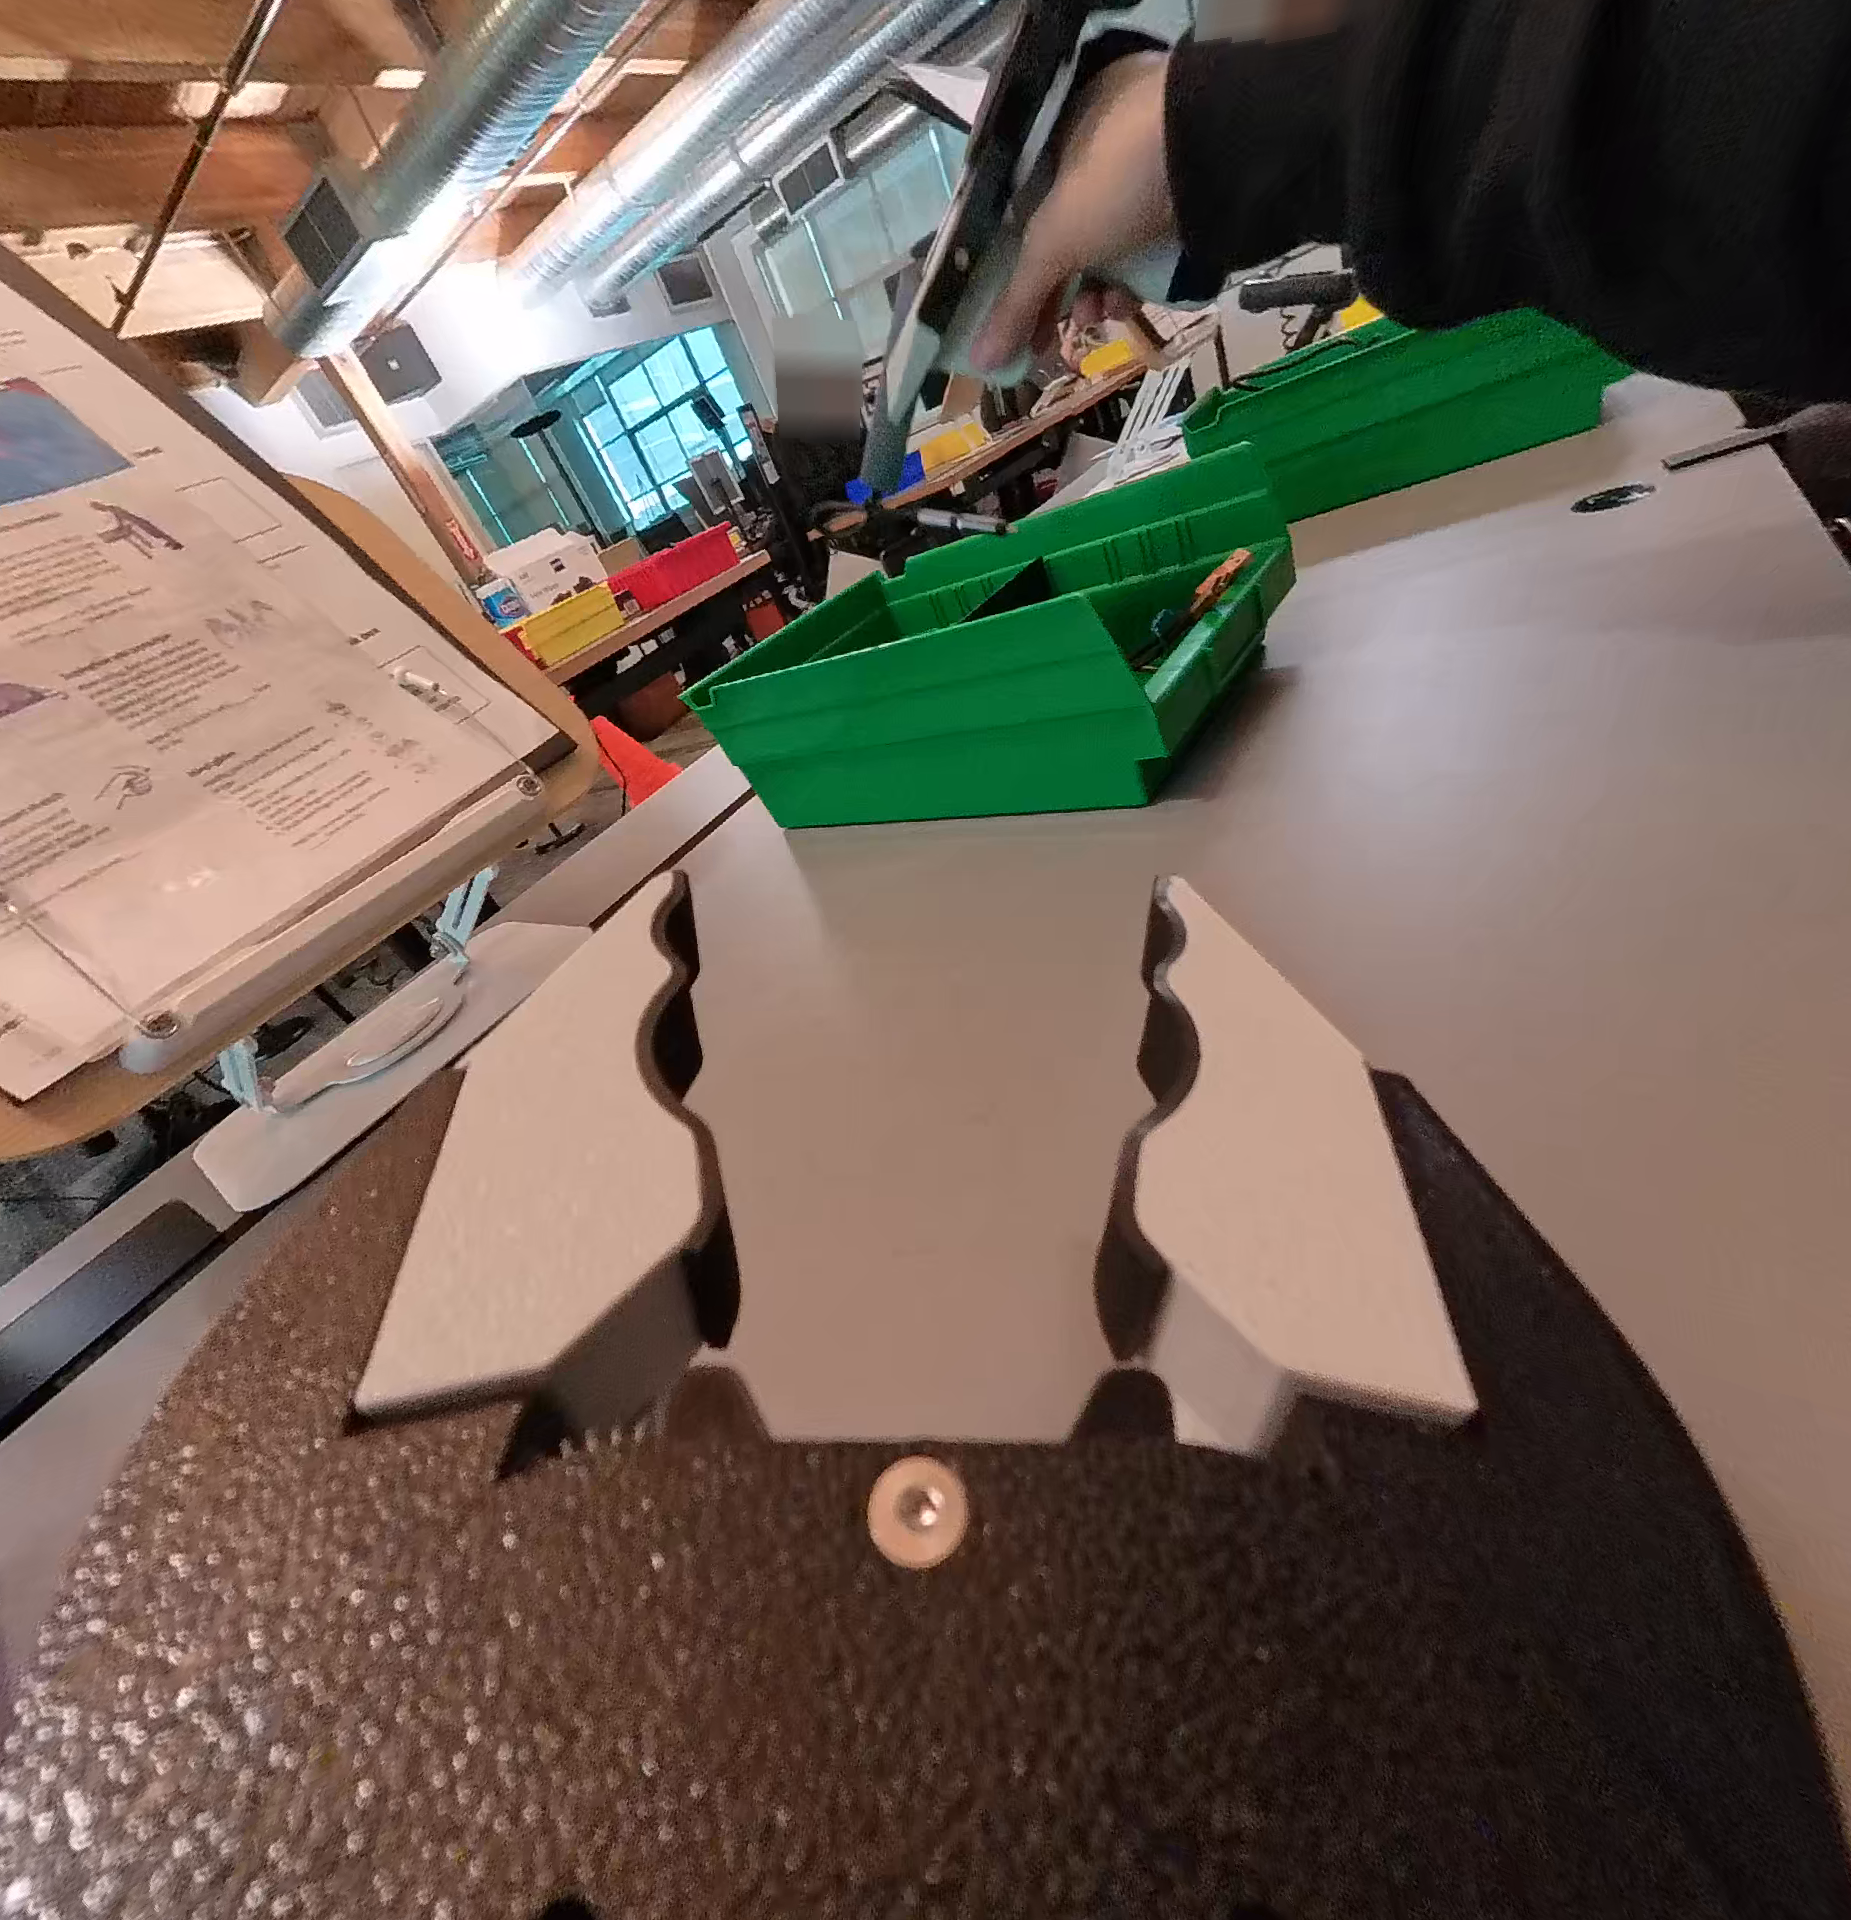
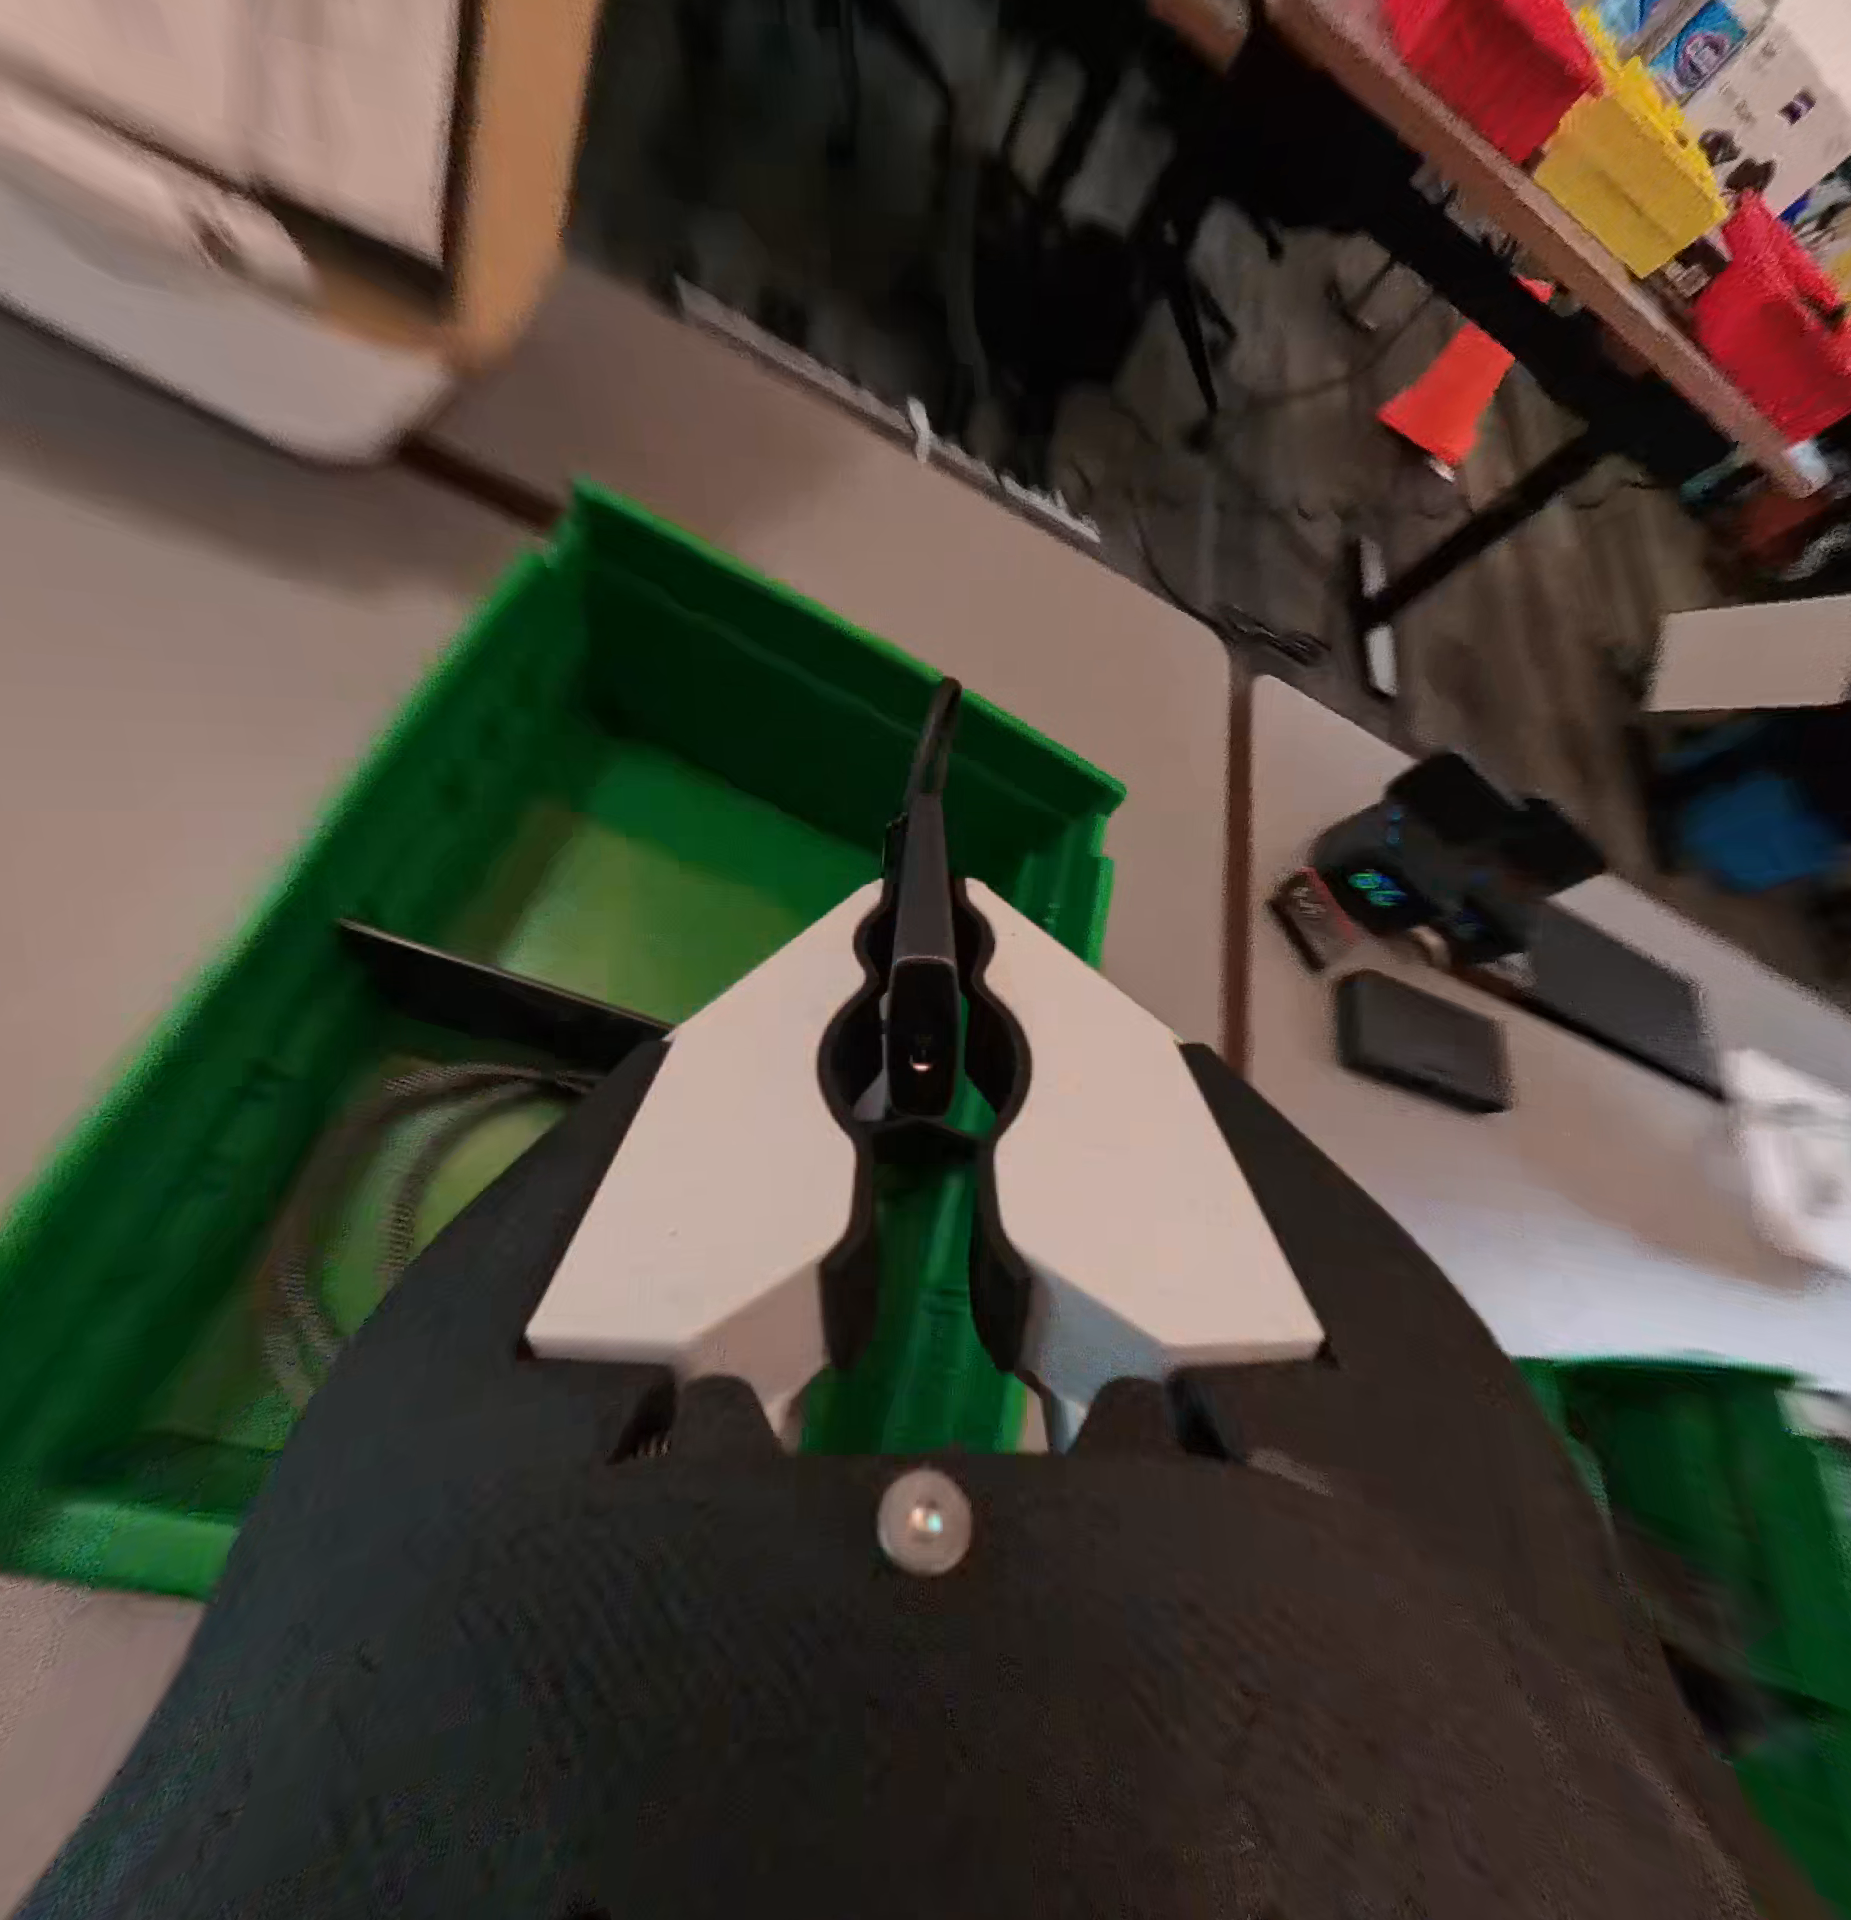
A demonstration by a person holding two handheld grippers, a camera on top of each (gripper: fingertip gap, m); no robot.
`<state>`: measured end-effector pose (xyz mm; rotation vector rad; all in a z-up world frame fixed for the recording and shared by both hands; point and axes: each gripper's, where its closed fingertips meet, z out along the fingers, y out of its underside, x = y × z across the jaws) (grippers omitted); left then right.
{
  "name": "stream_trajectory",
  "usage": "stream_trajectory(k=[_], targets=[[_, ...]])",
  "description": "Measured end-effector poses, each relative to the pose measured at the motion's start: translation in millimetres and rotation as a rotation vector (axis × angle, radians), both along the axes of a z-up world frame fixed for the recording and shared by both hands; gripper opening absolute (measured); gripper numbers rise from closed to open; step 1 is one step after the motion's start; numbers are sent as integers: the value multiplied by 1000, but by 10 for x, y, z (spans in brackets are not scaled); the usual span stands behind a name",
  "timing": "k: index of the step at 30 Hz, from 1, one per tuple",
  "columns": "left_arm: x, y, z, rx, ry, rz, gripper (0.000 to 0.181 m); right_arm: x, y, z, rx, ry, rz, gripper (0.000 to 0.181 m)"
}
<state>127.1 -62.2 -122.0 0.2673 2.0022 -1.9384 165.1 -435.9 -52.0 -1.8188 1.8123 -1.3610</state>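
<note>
Your left tongs (image 1: pixel 921 1101): spread wide, nothing between fingers, hovering low over bare grey tabletop (image 1: pixel 1523 831), short of green bin (image 1: pixel 962 717). Your right tongs (image 2: pixel 919 997): clenched on slim black connector (image 2: pixel 919 1039), its thin cable rising past fingertips, poised above same bin's far compartment. Black divider (image 2: pixel 485 987) splits bin; coiled cable (image 2: pixel 381 1195) lies in near compartment. Second green bin (image 1: pixel 1420 416) sits farther back on tabletop. Document stand (image 1: pixel 225 675) at your left.

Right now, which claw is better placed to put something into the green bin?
Probably the right claw: it is shut on a black cable plug directly above the green bin. The left claw is open, empty, over bare table.
</note>
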Motion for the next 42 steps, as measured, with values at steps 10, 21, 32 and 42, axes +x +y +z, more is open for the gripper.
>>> stream_trajectory(k=[10, 21, 32, 42], targets=[[34, -1, -3, -3, 68, 3, 83, 421, -105, -1098, -231, 671, 0, 28], [39, 0, 6, -9, 83, 0, 79, 877, 308, -508, 73, 254, 69, 74], [246, 129, 200, -99, 155, 100, 71, 531, 2539, 540, 574, -736, 647, 84], [1454, 1555, 676, 111, 223, 630, 55, 220, 3308, -318, 470, -751, 825, 77]])
